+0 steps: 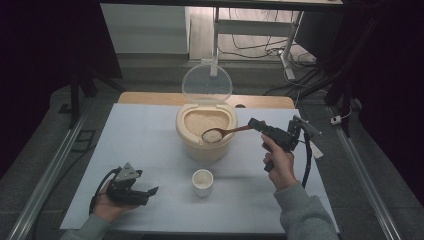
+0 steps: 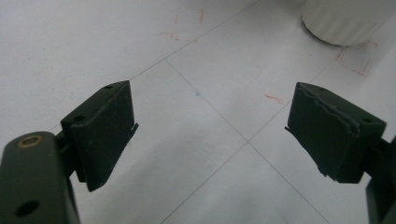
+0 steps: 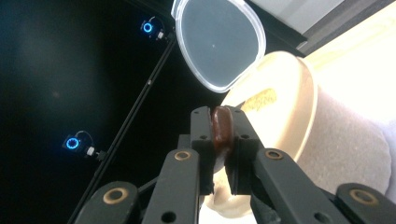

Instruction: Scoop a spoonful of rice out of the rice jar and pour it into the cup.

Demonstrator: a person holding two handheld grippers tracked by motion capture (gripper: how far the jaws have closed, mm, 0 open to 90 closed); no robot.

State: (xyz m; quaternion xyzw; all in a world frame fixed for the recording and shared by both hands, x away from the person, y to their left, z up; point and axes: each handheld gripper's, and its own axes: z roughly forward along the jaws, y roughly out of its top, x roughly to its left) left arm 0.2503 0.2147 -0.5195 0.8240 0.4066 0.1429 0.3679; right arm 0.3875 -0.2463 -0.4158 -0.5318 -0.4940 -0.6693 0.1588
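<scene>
Black jaws of the left hand-held gripper (image 1: pixel 150 192) stand wide apart with nothing between them, low over the white bench (image 1: pixel 140 145). Right of it sits a small white cup (image 1: pixel 202 181), near the cream rice bin (image 1: pixel 206 135) with its clear lid (image 1: pixel 207 83) raised. The right hand-held gripper (image 1: pixel 255 123) clamps a wooden spoon (image 1: pixel 227 132), whose rice-filled bowl hangs over the bin's front rim.
</scene>
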